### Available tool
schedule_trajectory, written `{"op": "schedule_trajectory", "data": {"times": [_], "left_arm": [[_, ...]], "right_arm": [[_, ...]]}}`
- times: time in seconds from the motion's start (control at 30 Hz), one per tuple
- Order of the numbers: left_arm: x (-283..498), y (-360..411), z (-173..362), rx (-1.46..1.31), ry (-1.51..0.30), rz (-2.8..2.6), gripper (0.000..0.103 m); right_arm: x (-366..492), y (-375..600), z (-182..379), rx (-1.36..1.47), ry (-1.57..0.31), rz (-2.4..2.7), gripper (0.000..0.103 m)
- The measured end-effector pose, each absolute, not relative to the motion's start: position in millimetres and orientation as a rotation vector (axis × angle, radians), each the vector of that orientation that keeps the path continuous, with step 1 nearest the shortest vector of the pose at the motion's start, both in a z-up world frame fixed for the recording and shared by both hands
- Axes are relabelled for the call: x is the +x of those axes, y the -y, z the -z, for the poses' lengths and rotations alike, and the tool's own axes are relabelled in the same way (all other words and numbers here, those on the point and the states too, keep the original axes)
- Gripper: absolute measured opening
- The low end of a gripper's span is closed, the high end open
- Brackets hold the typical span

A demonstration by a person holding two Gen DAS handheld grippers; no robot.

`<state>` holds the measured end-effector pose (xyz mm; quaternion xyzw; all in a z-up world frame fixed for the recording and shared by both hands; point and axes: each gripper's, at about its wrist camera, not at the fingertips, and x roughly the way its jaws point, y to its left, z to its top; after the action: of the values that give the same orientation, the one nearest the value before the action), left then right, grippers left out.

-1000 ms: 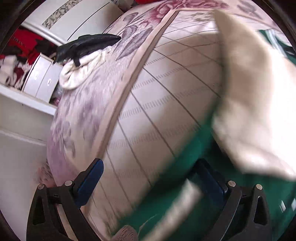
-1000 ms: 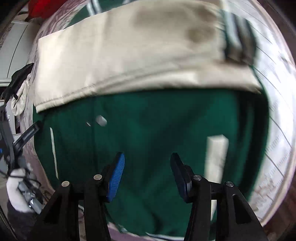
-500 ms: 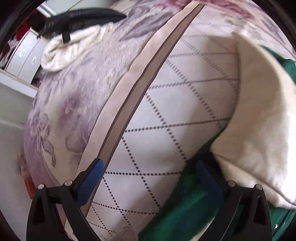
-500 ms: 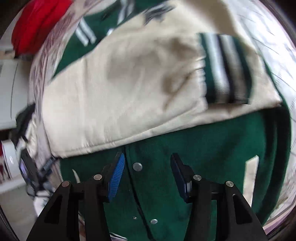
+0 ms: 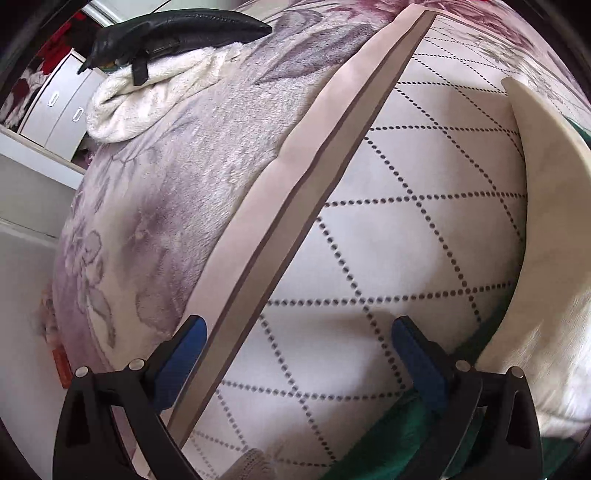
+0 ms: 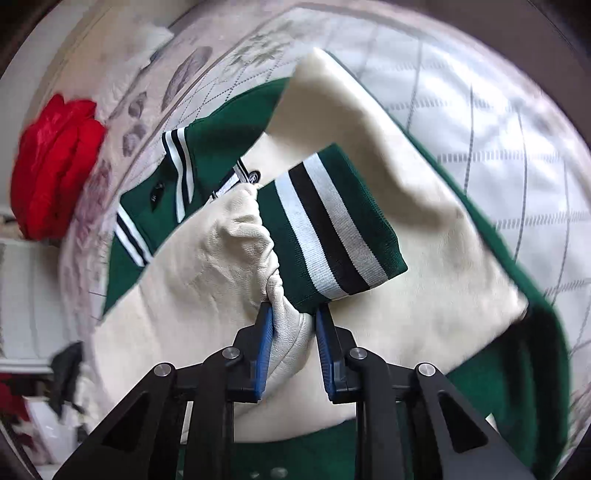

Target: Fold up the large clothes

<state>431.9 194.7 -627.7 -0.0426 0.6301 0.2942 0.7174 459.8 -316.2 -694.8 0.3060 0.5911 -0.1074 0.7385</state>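
While its jaws are closing, the right gripper (image 6: 294,320) has a bunched fold of cream sleeve (image 6: 236,254) between the blue pads, right by the striped cuff (image 6: 325,229). That green varsity jacket (image 6: 229,122) lies spread on the quilted bedspread (image 6: 498,122). Only this view catches the red bundle (image 6: 55,166). Left gripper (image 5: 295,354) hangs wide open over the bedspread, holding nothing; its view alone shows a black bag (image 5: 177,31) on a white fleece (image 5: 155,96).

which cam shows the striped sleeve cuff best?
Right wrist: the striped cuff lies in full view, centre frame, just beyond the right gripper, whose jaws are closing on cream sleeve fabric. Left wrist shows only a cream sleeve edge, no cuff.
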Motion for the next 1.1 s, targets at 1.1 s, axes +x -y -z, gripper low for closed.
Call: {"op": "schedule_trajectory", "data": {"times": [1.1], "left_arm": [[221, -41, 657, 0.167, -1.652, -0.084, 0.103]], "right_arm": [[136, 191, 745, 0.503, -1.876, 0.037, 0.017]]}}
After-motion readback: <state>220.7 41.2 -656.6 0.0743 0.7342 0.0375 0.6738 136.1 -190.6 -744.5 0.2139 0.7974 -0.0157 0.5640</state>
